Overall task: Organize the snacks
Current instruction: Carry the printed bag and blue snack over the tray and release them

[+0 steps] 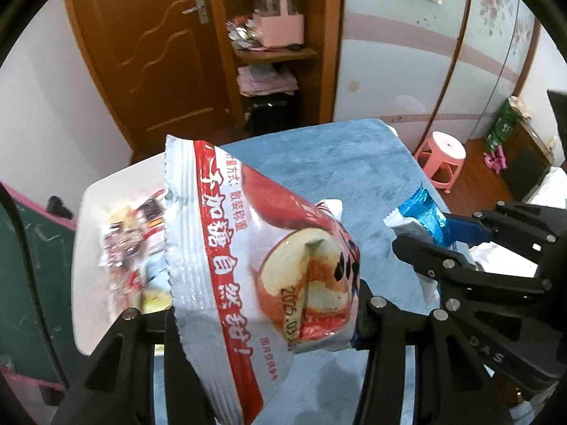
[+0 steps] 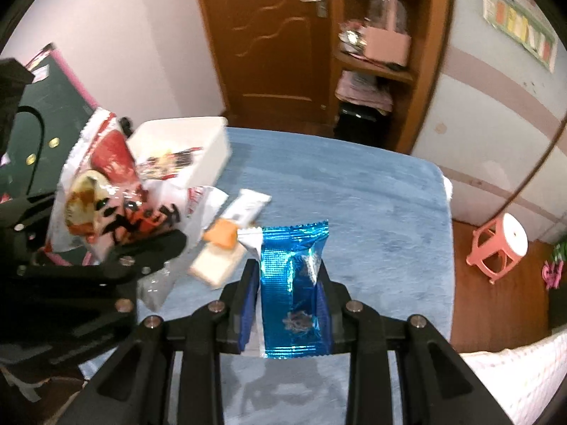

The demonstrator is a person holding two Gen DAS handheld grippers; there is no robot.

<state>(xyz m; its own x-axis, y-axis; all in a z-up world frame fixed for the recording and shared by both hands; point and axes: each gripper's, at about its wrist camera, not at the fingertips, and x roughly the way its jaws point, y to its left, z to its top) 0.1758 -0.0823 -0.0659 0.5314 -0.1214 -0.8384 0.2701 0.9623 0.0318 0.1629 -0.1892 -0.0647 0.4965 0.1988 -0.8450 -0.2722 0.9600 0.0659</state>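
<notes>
Blue plush cloth [image 2: 354, 194] covers the table, and both grippers are up above it, each with a packet. The left gripper [image 1: 262, 315] has its jaws pinched on one red-and-white snack bag [image 1: 248, 248], a puffy packet printed with a cut apple, held up over the cloth with its crimped top edge high in the left wrist view. The right gripper [image 2: 288, 304] is clamped nearly shut on one shiny blue foil packet [image 2: 292, 283], standing upright between the blue pads [image 2: 248, 304]. From the left wrist camera the same blue packet [image 1: 425, 216] shows out to the right, nipped in the right gripper's black fingers [image 1: 443, 258].

One white bin [image 2: 212, 148] sits at the far left edge of the cloth, and there are several wrapped snacks already inside it [image 1: 131, 244]; they are too blurred to count. On the cloth between the bin and the blue packet lie two loose items that can be made out: one long white bar wrapper [image 2: 248, 209] and one pale packet with an orange patch [image 2: 216, 251]. A crumpled clear wrapper [image 2: 156, 283] lies just beside them.

Behind the table stand one brown door [image 2: 269, 35], one open wooden shelf [image 2: 382, 53] and one pink stool [image 2: 503, 248] on the floor.
</notes>
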